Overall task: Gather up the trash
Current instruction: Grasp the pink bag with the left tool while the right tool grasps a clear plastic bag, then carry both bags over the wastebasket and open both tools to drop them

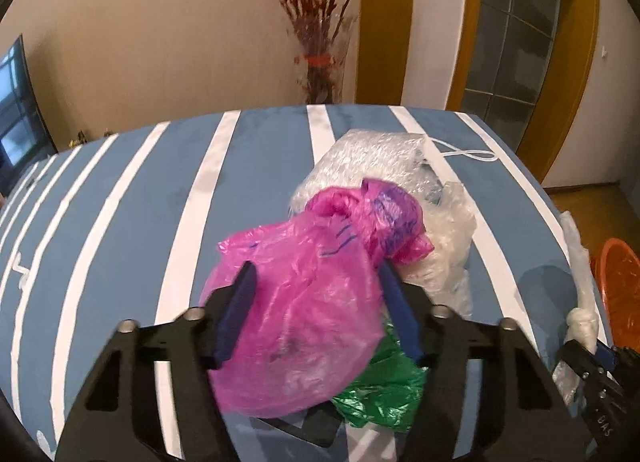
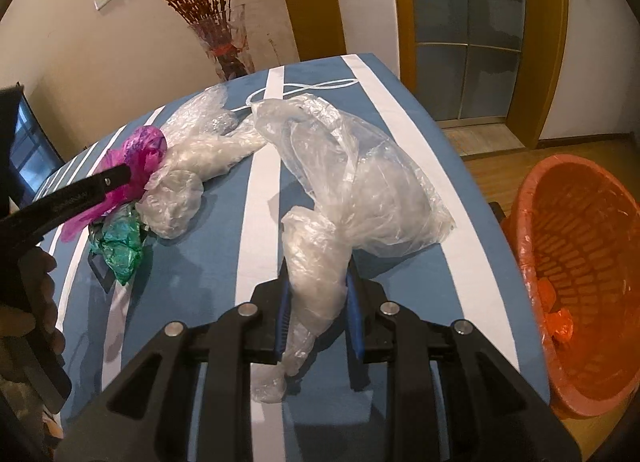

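Observation:
A pink plastic bag [image 1: 304,302] lies on the blue-and-white striped table [image 1: 132,202]. My left gripper [image 1: 316,270] is open, its blue fingers on either side of the bag. A green bag [image 1: 380,394] lies under it, and crumpled bubble wrap [image 1: 384,158] sits behind. My right gripper [image 2: 316,278] is shut on a clear plastic bag [image 2: 360,182] that drapes forward over the table. In the right wrist view the pink bag [image 2: 140,154], green bag [image 2: 120,246] and bubble wrap [image 2: 200,154] lie at the left, with the left gripper's arm [image 2: 68,198] over them.
An orange waste basket [image 2: 580,270] stands on the floor past the table's right edge, also seen in the left wrist view [image 1: 618,294]. A white cord [image 2: 304,88] lies at the table's far end. A vase of red branches [image 2: 224,42] stands behind the table.

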`<state>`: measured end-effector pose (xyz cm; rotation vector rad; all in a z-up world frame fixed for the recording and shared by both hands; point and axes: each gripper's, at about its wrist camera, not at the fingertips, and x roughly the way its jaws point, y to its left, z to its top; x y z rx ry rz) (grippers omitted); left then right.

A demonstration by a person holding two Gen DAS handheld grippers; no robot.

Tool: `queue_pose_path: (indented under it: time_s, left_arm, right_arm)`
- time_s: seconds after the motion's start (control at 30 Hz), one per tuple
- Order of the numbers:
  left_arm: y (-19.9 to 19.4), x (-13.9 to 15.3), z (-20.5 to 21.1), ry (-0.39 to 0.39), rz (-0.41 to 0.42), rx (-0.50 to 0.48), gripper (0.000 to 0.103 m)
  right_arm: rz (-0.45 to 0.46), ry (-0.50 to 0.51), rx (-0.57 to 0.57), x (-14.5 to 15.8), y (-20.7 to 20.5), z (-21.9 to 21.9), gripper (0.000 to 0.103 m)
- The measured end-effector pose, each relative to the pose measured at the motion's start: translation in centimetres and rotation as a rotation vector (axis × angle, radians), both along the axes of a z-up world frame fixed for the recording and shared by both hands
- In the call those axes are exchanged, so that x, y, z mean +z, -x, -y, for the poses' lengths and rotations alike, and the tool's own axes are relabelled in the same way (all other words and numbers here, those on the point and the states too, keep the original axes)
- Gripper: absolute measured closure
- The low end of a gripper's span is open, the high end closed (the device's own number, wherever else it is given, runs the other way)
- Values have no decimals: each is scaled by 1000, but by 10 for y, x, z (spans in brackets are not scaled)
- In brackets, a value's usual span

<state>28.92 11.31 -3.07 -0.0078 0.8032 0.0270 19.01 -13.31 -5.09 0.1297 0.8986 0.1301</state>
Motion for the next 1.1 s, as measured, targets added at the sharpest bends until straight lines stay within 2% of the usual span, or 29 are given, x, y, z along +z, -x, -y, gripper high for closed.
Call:
queue_pose_path:
  time_s: [0.03,0.1,0.17,0.27,0.67,1.1]
  left_arm:
    - [-1,-1,-3,15,-3,0,56]
    - [1,-1,-8,61,-3,-6,73]
    - [2,1,-13,104,6,-12,84]
    - [5,6,-17,137,31,-18,91]
    - [38,36,-8,222,116,-63,93]
    - [90,62,76,273,170,-268,93]
  right_arm:
    - [1,-2,-1,0,1,1,78]
    - [6,-5,-2,2,4,4,78]
    - [10,-7,-4,4,5,5,78]
    - [17,-7,-7,6,7,6,78]
    - [95,-10,-31,35,33,24,78]
    - [191,1,-127,70,82,85,78]
